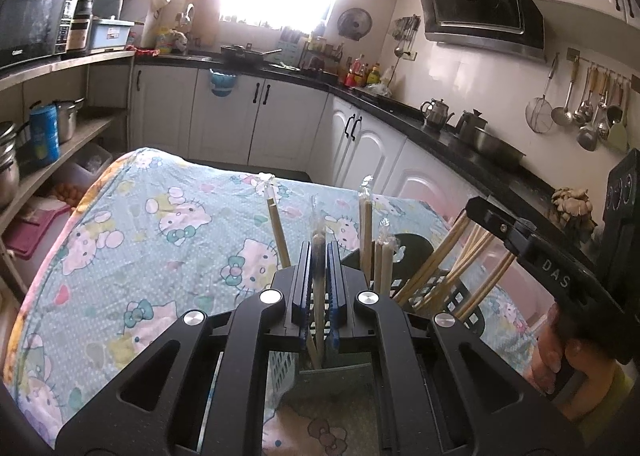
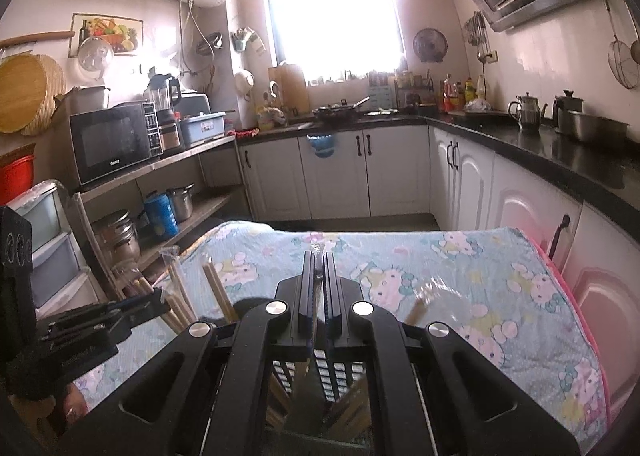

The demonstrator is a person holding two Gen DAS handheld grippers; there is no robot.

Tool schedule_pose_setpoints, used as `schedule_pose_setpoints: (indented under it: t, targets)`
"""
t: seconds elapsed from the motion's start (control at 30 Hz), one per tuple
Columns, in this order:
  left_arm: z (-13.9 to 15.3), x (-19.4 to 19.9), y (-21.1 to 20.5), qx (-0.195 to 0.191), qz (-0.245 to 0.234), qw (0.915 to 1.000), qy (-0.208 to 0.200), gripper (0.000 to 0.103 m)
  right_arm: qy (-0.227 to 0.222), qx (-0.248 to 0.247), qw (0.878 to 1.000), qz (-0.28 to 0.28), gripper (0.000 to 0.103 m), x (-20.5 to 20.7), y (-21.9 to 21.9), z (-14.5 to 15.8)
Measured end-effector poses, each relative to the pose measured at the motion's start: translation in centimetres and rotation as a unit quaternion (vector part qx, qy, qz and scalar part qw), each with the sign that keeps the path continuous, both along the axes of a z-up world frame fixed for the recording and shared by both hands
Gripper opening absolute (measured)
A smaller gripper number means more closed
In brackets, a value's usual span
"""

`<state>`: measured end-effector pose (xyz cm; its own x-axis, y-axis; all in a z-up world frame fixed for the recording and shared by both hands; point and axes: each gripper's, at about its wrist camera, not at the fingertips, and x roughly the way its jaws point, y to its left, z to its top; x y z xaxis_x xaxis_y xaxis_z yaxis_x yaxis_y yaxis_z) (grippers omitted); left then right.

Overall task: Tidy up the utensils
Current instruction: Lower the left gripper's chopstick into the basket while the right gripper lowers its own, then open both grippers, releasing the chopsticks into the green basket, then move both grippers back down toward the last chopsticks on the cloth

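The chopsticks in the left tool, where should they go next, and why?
Probably straight down. The left tool is shut on wrapped chopsticks, held upright above the pale basket, where other wrapped chopsticks already stand. Lowering them in before letting go would likely keep them from tipping out.

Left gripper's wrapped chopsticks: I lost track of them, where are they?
In the left wrist view, centre, the wrapped chopsticks stand clamped in the left gripper, above the black basket.
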<state>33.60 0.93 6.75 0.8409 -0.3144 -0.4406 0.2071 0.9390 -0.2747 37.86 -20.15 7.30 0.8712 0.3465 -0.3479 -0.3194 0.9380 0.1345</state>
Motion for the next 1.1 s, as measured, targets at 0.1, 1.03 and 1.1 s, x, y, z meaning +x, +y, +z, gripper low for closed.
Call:
schedule_pose_setpoints:
  t: [0.1, 1.03, 1.1]
  targets:
    - [0.1, -0.2, 0.0, 0.003, 0.000, 1.0000, 0.002, 0.005, 0.007, 0.001, 1.000, 0.001, 0.007, -0.4, -0.4, 0.1]
    - [-0.1, -5.5, 0.2, 0.023, 0.007, 0.9994, 0.023, 0.081, 0.065, -0.028, 0.997, 0.003, 0.049, -6.7, -3.4, -0.3]
    - [-0.5, -6.1, 0.1, 0.028, 0.005, 0.9993, 0.025, 0.085, 0.076, -0.032, 0.997, 0.001, 0.050, -7.4, -3.8, -0.9]
